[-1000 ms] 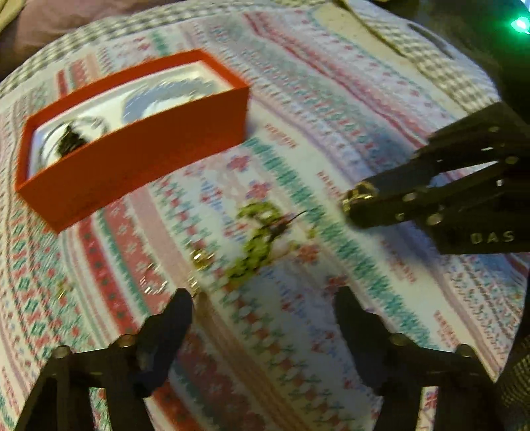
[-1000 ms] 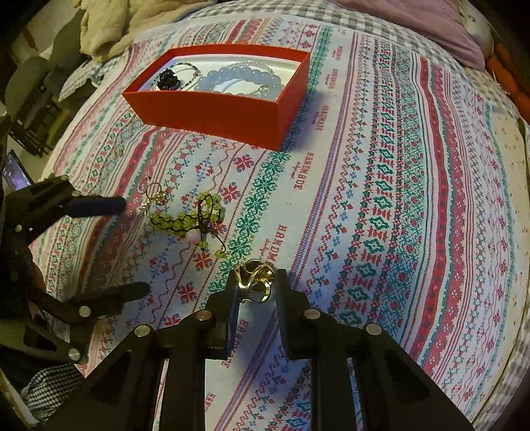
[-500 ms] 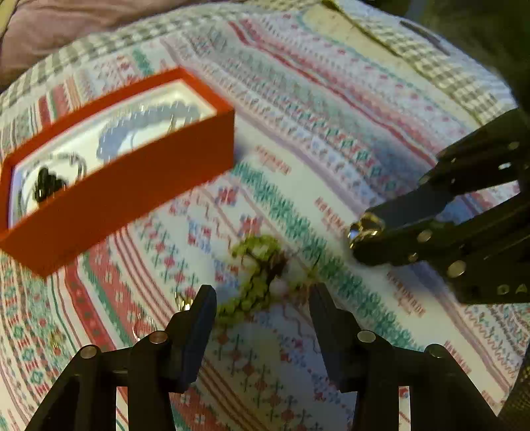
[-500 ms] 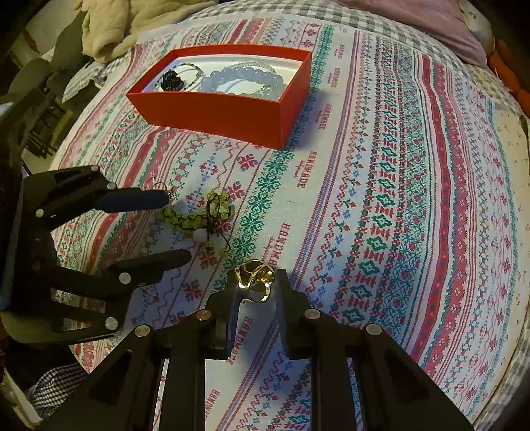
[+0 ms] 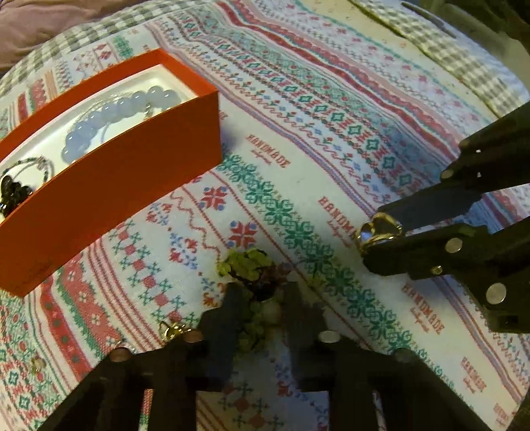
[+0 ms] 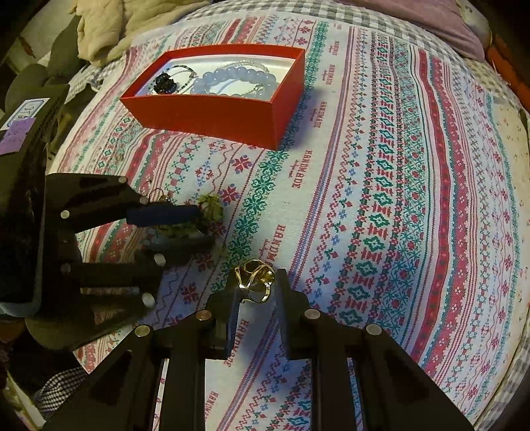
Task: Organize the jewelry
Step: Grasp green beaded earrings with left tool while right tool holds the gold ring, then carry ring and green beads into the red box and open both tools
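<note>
On patterned cloth (image 6: 381, 165): "HANDMADE" repeated; label (image 6: 25, 111) digits unreadable.

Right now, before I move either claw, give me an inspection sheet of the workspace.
Surface: patterned cloth, bare right of the box.
Job's things: red box holds blue bead bracelet and dark piece; green bead bracelet on the cloth; gold rings gripped.
Clutter: small gold pieces near the left claw.
Grippers: left claw closed around the green bracelet; right claw shut on the rings.
Cables: nothing seen.
Surroundings: beige bedding, pink pillow.
</note>
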`<state>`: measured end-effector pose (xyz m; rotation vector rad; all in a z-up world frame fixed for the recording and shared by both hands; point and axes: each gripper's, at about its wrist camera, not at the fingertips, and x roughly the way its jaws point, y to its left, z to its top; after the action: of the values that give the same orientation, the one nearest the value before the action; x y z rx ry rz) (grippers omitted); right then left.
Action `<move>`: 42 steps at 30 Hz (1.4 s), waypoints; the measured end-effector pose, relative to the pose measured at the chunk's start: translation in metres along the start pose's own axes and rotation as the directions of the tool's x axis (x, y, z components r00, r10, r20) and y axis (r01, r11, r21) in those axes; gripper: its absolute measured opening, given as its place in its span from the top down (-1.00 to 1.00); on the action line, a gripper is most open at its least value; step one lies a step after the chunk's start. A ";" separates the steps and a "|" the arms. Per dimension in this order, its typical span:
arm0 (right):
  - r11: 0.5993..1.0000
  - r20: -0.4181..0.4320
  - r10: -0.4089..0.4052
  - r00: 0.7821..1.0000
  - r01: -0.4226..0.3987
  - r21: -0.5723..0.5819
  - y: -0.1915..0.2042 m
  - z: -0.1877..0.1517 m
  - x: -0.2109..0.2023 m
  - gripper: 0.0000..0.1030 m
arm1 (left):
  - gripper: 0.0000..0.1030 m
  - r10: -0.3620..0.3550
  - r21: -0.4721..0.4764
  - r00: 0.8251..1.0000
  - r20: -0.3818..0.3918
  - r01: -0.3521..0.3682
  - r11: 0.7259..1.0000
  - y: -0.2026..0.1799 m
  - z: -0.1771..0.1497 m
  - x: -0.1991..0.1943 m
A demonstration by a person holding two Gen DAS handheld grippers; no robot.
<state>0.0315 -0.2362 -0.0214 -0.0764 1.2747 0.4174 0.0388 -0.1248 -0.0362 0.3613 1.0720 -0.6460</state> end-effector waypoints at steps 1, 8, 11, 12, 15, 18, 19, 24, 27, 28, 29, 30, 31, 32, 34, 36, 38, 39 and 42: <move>1.000 0.001 0.000 1.000 0.000 0.000 0.000 0.000 0.000 0.58 | 0.72 -0.002 -0.010 1.000 -0.003 0.002 1.000 0.001 0.000 -0.001; 1.000 0.018 0.004 1.000 -0.004 0.007 -0.001 0.001 -0.007 0.58 | 0.85 -0.035 -0.071 0.999 -0.001 0.035 0.997 0.011 -0.007 -0.017; 1.000 0.033 0.011 0.999 -0.011 0.005 0.000 0.003 -0.014 0.58 | 0.85 -0.048 -0.096 0.999 0.018 0.049 0.994 0.015 -0.008 -0.028; 1.000 0.038 0.013 0.999 -0.013 0.004 0.000 0.003 -0.016 0.58 | 0.85 -0.051 -0.104 0.998 0.024 0.053 0.993 0.017 -0.008 -0.031; 1.000 0.048 0.023 0.999 -0.023 0.005 0.001 0.006 -0.020 0.58 | 0.85 -0.057 -0.134 0.997 0.046 0.063 0.989 0.022 -0.008 -0.042; 1.000 0.059 0.027 0.998 -0.028 0.002 0.004 0.008 -0.023 0.58 | 0.85 -0.063 -0.162 0.996 0.067 0.074 0.984 0.028 -0.005 -0.051; 1.000 0.063 0.029 0.998 -0.029 0.002 0.005 0.009 -0.024 0.58 | 0.85 -0.063 -0.170 0.995 0.075 0.075 0.983 0.030 -0.004 -0.055; 0.999 0.087 0.040 0.995 -0.041 0.003 0.008 0.016 -0.032 0.58 | 0.85 -0.050 -0.201 0.994 0.100 0.069 0.977 0.041 0.000 -0.067; 0.999 0.105 0.048 0.993 -0.049 0.008 0.009 0.021 -0.036 0.58 | 0.85 -0.039 -0.213 0.993 0.115 0.063 0.975 0.047 0.002 -0.075; 0.999 0.114 0.050 0.992 -0.052 0.014 0.009 0.023 -0.039 0.58 | 0.85 -0.036 -0.220 0.992 0.121 0.062 0.974 0.050 0.002 -0.078; 0.998 0.119 0.051 0.992 -0.054 0.017 0.009 0.025 -0.039 0.58 | 0.85 -0.033 -0.225 0.991 0.129 0.061 0.972 0.052 0.003 -0.081; 0.998 0.123 0.053 0.991 -0.055 0.019 0.009 0.027 -0.040 0.58 | 0.85 -0.030 -0.229 0.991 0.134 0.060 0.972 0.054 0.004 -0.084; 0.998 0.130 0.054 0.990 -0.058 0.024 0.009 0.029 -0.042 0.58 | 0.85 -0.026 -0.236 0.990 0.141 0.059 0.970 0.057 0.005 -0.087; 0.998 0.135 0.055 0.989 -0.060 0.028 0.009 0.031 -0.042 0.58 | 0.85 -0.023 -0.242 0.989 0.146 0.059 0.969 0.059 0.005 -0.088; 0.997 0.143 0.059 0.988 -0.065 0.036 0.009 0.035 -0.043 0.58 | 0.85 -0.016 -0.255 0.988 0.155 0.056 0.965 0.063 0.006 -0.092; 0.997 0.150 0.060 0.987 -0.067 0.041 0.009 0.038 -0.044 0.58 | 0.85 -0.013 -0.265 0.987 0.160 0.055 0.963 0.067 0.006 -0.093; 0.996 0.154 0.064 0.986 -0.072 0.046 0.010 0.041 -0.044 0.58 | 0.85 -0.007 -0.280 0.986 0.167 0.054 0.959 0.071 0.006 -0.096; 0.996 0.156 0.065 0.986 -0.073 0.048 0.010 0.042 -0.044 0.58 | 0.85 -0.005 -0.283 0.986 0.168 0.053 0.958 0.073 0.006 -0.096; 0.996 0.161 0.067 0.985 -0.076 0.053 0.012 0.045 -0.043 0.58 | 0.85 0.004 -0.301 0.985 0.174 0.050 0.952 0.079 0.007 -0.098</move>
<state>0.0590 -0.2240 0.0349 0.0520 1.1334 0.4390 0.0627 -0.0381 0.0523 0.0237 0.9917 -0.5122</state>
